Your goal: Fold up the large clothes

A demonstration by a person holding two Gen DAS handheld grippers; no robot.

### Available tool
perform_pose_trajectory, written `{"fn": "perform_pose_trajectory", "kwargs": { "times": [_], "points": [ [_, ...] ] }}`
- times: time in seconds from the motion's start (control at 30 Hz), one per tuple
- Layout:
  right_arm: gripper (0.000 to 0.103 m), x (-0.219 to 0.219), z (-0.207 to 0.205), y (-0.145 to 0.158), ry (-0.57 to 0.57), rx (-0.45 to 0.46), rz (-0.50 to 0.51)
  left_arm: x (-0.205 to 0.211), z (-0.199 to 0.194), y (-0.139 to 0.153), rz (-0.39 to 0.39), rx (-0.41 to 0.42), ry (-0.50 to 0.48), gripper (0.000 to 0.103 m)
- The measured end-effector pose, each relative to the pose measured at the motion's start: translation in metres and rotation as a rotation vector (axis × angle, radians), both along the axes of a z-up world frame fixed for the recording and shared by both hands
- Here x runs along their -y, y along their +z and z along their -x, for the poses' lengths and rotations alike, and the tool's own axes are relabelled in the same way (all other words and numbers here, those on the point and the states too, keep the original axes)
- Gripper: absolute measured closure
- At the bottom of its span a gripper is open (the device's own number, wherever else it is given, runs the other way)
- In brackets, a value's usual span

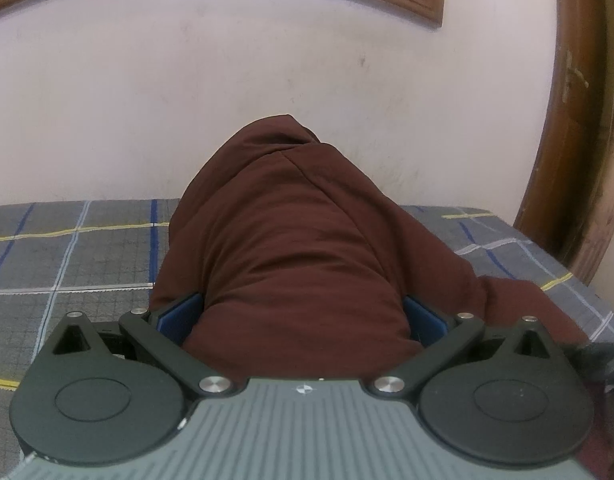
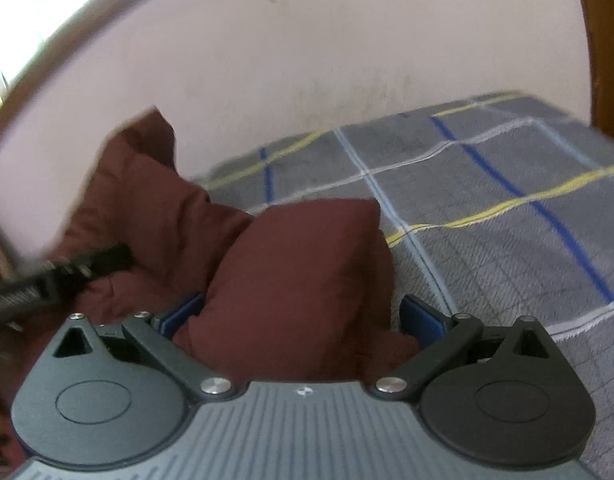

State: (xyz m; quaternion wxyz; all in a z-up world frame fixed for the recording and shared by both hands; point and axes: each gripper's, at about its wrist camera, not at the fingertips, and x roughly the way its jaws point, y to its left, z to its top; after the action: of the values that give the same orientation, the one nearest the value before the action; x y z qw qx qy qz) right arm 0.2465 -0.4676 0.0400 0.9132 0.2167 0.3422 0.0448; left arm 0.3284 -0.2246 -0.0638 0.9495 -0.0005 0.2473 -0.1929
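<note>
Checked bedcover (image 2: 487, 200): one maroon garment (image 1: 291, 248), two grippers spread wide.

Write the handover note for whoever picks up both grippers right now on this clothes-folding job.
Left gripper: jaws stand wide with a bulk of the maroon garment bunched between the blue pads; whether they pinch it I cannot tell.
Right gripper: jaws fully open, a fold of the same garment lies between them, not gripped.
The garment lies crumpled in a heap on the plaid bed cover, near the wall.
Done: no neat fold visible.
Left: spread it flat, then fold.
</note>
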Motion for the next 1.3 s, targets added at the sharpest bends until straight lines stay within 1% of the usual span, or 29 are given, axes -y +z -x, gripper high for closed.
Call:
{"fn": "perform_pose_trajectory", "kwargs": {
  "times": [0.07,0.1,0.13,0.2,0.23,0.3,0.4,0.43,0.5,0.53,0.6,0.67,0.73,0.8,0.87,0.9,0.93,0.97,1.0,1.03,1.1,1.17,1.23,1.3],
  "points": [
    [0.000,0.022,0.023,0.016,-0.065,0.036,-0.064,-0.002,0.000,0.000,0.009,0.000,0.007,0.000],
    [0.000,0.030,0.036,0.026,-0.086,0.057,-0.065,-0.002,-0.001,0.000,0.012,-0.001,0.008,0.000],
    [0.000,0.037,0.046,0.032,-0.089,0.068,-0.073,-0.002,-0.001,0.001,0.015,-0.002,0.010,0.000],
    [0.000,0.053,0.068,0.042,-0.074,0.079,-0.128,-0.003,-0.001,0.001,0.020,-0.001,0.010,0.000],
    [0.000,0.056,0.075,0.043,-0.072,0.074,-0.154,-0.003,-0.001,0.001,0.023,-0.001,0.011,0.000],
    [0.000,0.057,0.084,0.038,-0.039,0.023,-0.212,-0.004,0.000,0.001,0.031,0.001,0.013,0.000],
    [0.000,0.048,0.092,0.023,-0.004,-0.023,-0.242,-0.004,0.001,0.002,0.031,0.005,0.018,0.000],
    [0.000,0.041,0.093,0.017,0.017,-0.043,-0.251,-0.005,0.001,0.002,0.032,0.005,0.019,0.000],
    [0.000,0.030,0.090,0.007,0.047,-0.069,-0.227,-0.004,0.002,0.002,0.032,0.006,0.020,0.000],
    [0.000,0.024,0.090,0.002,0.054,-0.067,-0.224,-0.004,0.002,0.002,0.034,0.006,0.020,0.000],
    [0.000,0.019,0.087,-0.006,0.070,-0.062,-0.266,-0.005,0.002,0.002,0.041,0.004,0.019,0.000],
    [0.000,0.014,0.081,-0.010,0.085,-0.051,-0.278,-0.006,0.002,0.002,0.051,0.002,0.020,0.000],
    [0.000,0.007,0.071,-0.008,0.112,-0.037,-0.291,-0.008,0.001,0.002,0.064,0.000,0.020,0.000],
    [0.000,-0.005,0.061,0.001,0.163,0.008,-0.231,-0.010,0.001,0.003,0.076,-0.002,0.024,0.000],
    [0.000,-0.016,0.054,0.008,0.233,0.023,-0.164,-0.011,0.000,0.003,0.088,-0.005,0.025,0.000],
    [0.000,-0.015,0.052,0.006,0.250,0.024,-0.164,-0.011,0.000,0.004,0.092,-0.006,0.026,0.000],
    [0.000,-0.009,0.048,-0.003,0.261,0.008,-0.196,-0.011,0.000,0.004,0.095,-0.005,0.025,0.000],
    [0.000,0.000,0.043,-0.013,0.269,-0.018,-0.251,-0.010,0.000,0.004,0.093,-0.002,0.023,0.000],
    [0.000,0.007,0.042,-0.021,0.269,-0.023,-0.296,-0.009,0.000,0.005,0.089,0.000,0.024,0.000],
    [0.000,0.010,0.042,-0.022,0.264,-0.019,-0.315,-0.009,0.001,0.005,0.091,0.001,0.025,0.000],
    [0.000,0.010,0.043,-0.022,0.263,-0.020,-0.304,-0.010,0.000,0.005,0.101,-0.004,0.022,0.000],
    [0.000,0.015,0.047,-0.026,0.256,-0.003,-0.346,-0.011,0.000,0.005,0.107,-0.005,0.022,0.000],
    [0.000,0.024,0.052,-0.031,0.277,0.033,-0.390,-0.013,-0.001,0.005,0.114,-0.005,0.024,0.000],
    [0.000,0.033,0.049,-0.031,0.281,0.022,-0.427,-0.014,-0.001,0.005,0.119,-0.006,0.023,0.000]
  ]
}}
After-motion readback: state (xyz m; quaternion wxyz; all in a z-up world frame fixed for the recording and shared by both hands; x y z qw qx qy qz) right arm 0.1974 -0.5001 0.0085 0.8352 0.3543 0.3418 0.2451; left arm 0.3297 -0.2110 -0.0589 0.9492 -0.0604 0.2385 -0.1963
